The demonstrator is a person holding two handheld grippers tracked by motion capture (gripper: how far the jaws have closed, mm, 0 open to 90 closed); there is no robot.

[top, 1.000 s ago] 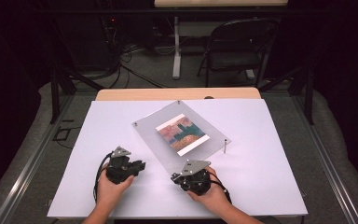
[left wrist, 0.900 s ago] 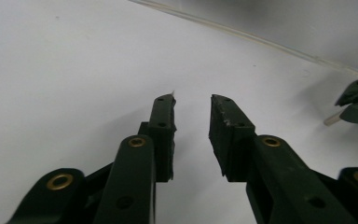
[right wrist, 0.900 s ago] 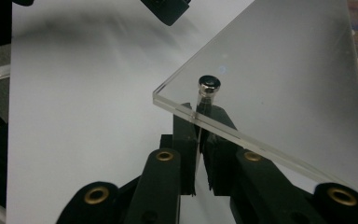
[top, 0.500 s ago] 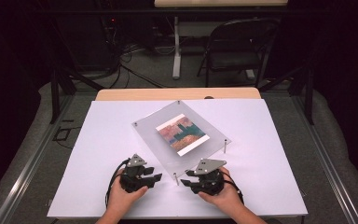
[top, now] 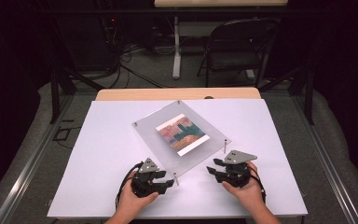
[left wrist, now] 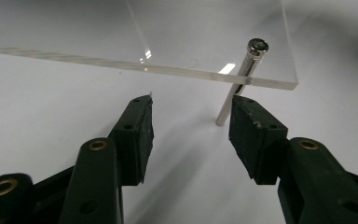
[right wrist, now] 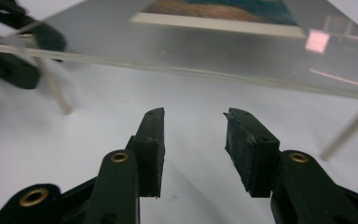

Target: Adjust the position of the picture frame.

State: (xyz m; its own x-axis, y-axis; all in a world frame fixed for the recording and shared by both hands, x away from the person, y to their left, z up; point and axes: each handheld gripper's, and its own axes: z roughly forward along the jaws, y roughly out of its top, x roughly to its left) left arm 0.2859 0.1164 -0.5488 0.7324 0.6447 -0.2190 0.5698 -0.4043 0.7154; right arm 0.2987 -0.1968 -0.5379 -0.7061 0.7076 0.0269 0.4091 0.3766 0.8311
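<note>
the clear acrylic picture frame (top: 179, 135) stands on its metal standoff pins in the middle of the white table (top: 98, 154), in the same place as a second ago. both hands have slid rightwards along its near edge, apparently lining up for a grip. the left gripper (top: 168, 183), jaws just opened wide and empty, now points at the near corner pin (left wrist: 240, 84), and the right gripper (top: 213, 170), also just opened and empty, faces the frame's edge between two pins.

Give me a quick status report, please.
Left gripper and right gripper open, jaws just opening, nothing between them. Acrylic frame on its posts. Nothing in the way.
</note>
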